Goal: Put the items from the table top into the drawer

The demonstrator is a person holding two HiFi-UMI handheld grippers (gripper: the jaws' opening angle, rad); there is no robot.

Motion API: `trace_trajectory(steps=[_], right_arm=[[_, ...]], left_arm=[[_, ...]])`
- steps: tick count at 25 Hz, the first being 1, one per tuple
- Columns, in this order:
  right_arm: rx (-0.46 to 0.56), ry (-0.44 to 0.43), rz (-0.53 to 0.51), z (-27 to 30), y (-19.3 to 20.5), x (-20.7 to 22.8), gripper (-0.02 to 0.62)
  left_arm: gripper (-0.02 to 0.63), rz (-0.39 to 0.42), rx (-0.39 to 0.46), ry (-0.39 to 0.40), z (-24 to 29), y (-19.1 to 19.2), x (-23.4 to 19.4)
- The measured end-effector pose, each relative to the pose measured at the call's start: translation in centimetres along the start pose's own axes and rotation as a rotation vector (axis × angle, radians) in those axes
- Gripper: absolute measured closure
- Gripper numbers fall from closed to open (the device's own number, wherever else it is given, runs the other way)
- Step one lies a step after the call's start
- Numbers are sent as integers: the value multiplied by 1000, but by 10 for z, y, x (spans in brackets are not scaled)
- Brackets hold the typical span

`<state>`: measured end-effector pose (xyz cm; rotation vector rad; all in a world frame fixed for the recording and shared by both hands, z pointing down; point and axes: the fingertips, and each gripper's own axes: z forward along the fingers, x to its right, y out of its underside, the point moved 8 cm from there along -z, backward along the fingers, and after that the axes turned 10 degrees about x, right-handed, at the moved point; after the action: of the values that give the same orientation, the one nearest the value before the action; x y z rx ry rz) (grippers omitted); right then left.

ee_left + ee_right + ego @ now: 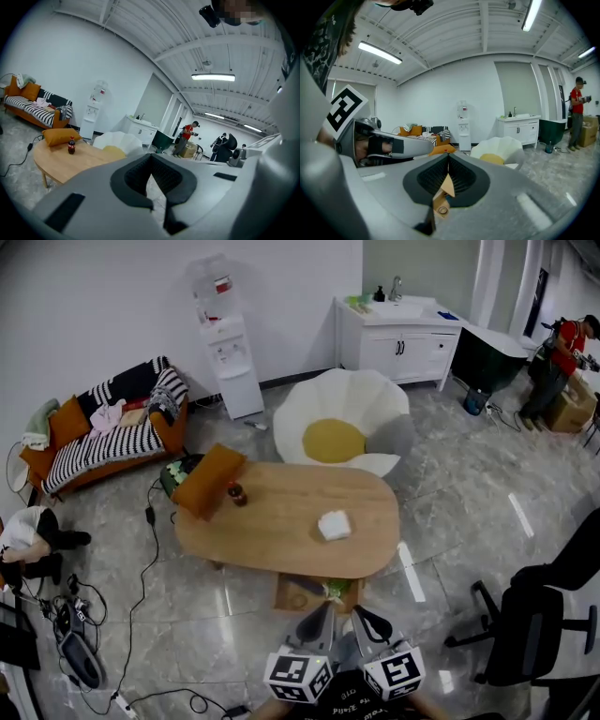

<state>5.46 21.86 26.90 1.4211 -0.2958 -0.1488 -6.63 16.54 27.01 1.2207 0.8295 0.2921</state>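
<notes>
A small dark bottle (236, 493) with a red label and a white square pack (334, 525) stand well apart on the oval wooden desk (281, 549). A drawer (302, 596) juts out below its near edge. The left gripper (325, 608) and right gripper (359, 613) hover nearby, jaws pressed together, empty.

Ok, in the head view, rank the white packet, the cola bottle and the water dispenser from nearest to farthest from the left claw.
1. White packet, on the table, right of centre.
2. Cola bottle, table's far left end.
3. Water dispenser, far back, left of centre.
</notes>
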Motion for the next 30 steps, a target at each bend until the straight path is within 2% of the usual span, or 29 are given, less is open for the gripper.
trace_trajectory(steps=[5, 11, 17, 22, 30], right_arm=[[-25, -11, -4, 15, -5, 35, 598], [-42, -54, -2, 42, -13, 77, 598], [-76, -106, 6, 70, -14, 117, 598], [-110, -149, 24, 94, -14, 139, 598], [-155, -139, 88, 124, -1, 161, 559]], left_arm=[[597, -16, 2, -37, 29, -7, -2], [597, 42, 5, -86, 66, -9, -1], [597, 29, -3, -123, 106, -3, 1], [597, 30, -17, -137, 133, 0, -4], [597, 23, -46, -161, 163, 4, -29]])
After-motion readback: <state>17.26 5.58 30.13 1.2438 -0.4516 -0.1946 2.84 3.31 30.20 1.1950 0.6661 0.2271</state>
